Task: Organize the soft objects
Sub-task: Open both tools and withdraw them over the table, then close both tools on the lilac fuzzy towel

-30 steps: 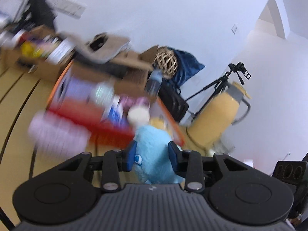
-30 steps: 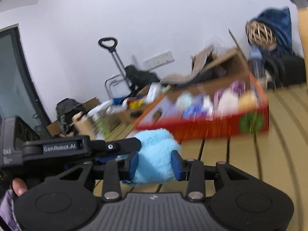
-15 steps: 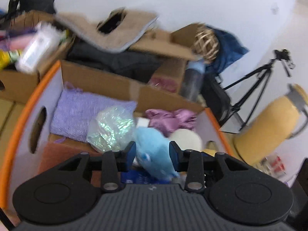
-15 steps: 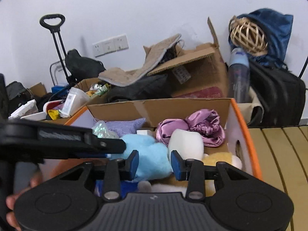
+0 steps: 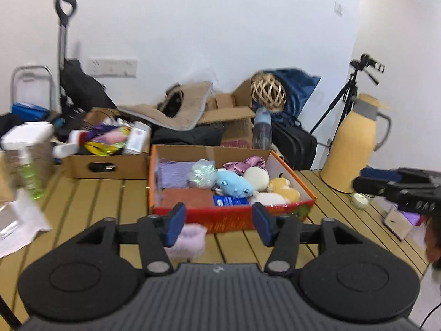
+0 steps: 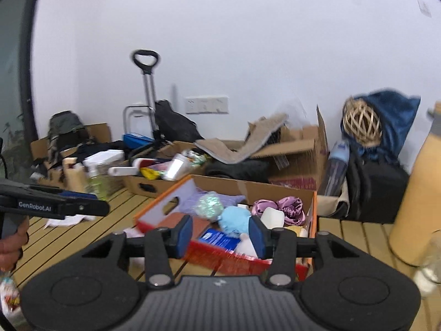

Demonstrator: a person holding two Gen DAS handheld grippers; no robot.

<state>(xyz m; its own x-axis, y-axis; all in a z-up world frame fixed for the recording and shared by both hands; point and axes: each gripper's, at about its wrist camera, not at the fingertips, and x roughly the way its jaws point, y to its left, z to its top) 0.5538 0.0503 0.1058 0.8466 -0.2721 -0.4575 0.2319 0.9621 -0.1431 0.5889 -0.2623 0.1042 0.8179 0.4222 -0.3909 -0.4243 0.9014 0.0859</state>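
The blue plush toy (image 5: 234, 186) is seen lying inside the orange-rimmed cardboard box (image 5: 306, 190) on the slatted wooden table (image 5: 91, 198), near the middle of the box. In the left wrist view its long axis runs slantwise, from the back left toward the front right of the box, and its face with small dark eyes is turned toward the camera. It is flanked by an iridescent mesh pouf (image 5: 202, 172) on its left and a white round cushion (image 5: 260, 176) on its right, with a yellow plush toy (image 5: 284, 189) just beyond that. A purple satin scrunchie (image 5: 245, 162) is set against the back wall of the box, and a lilac knitted cloth (image 5: 173, 173) and a rust-coloured cloth (image 5: 186, 197) fill the left side. A blue packet (image 5: 230, 200) is laid in front of the toy.

The left gripper (image 5: 217, 222) is held in front of the box with its jaws well apart and nothing between them; they have just been opening. A pale purple fluffy item (image 5: 190, 241) is seen on the table below the left jaw, untouched. The right gripper (image 6: 220, 233) is likewise held with its jaws parted and empty, having just been opening; the toy (image 6: 235, 220) is seen beyond them in the box, free of the pads.
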